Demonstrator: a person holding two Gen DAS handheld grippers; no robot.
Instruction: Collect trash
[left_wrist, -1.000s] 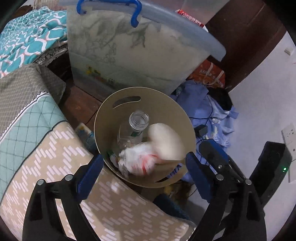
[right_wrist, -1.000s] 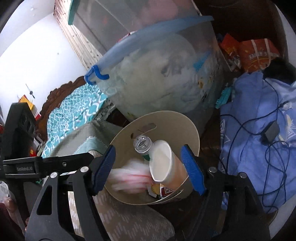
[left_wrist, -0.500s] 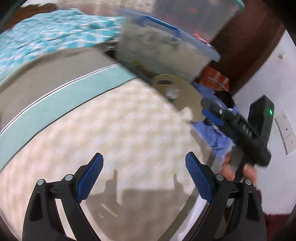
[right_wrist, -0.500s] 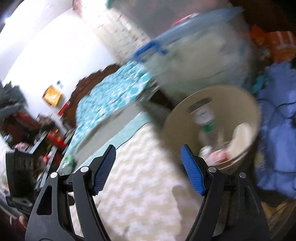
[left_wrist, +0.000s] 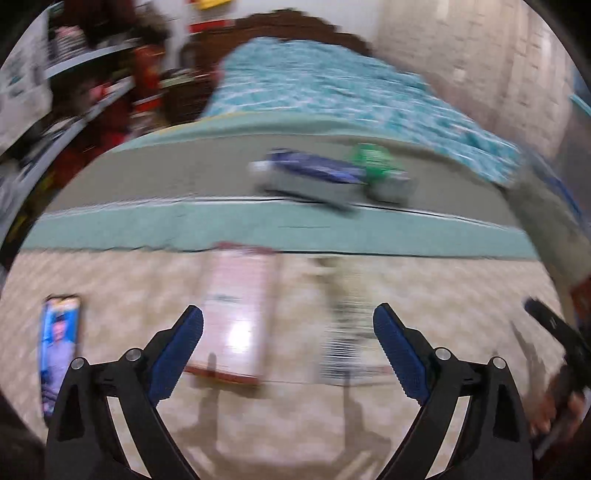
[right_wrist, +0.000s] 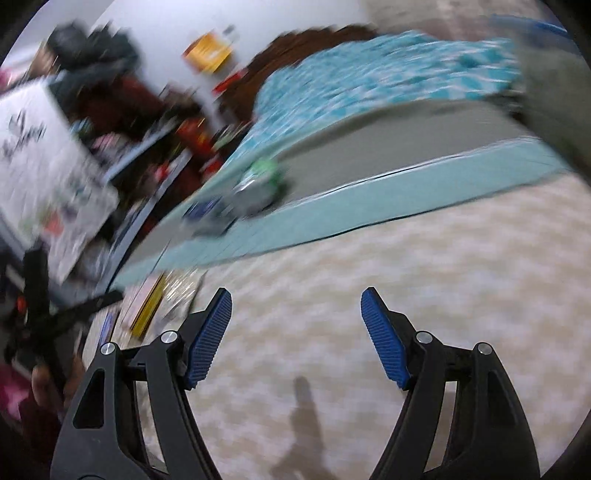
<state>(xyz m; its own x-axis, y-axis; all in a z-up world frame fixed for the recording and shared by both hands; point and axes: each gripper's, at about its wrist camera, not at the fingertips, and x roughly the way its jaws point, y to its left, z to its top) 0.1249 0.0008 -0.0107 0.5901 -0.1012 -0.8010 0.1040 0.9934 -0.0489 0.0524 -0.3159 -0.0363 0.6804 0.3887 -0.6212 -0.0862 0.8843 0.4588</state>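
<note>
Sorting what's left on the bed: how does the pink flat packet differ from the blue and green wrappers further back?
The pink packet lies on the beige patterned blanket, close before the left gripper; the blue and green wrappers lie farther off on the grey band. The packet looks flat, pale and single; the wrappers look bulkier, darker and bunched together. Both are blurred, and both lie loose, ungripped.

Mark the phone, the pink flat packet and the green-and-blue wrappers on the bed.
phone (left_wrist: 59, 350), left wrist view, middle of its lit screen.
pink flat packet (left_wrist: 236, 314), left wrist view, centre of its face.
green-and-blue wrappers (left_wrist: 332, 173), left wrist view, blue part, blurred.
</note>
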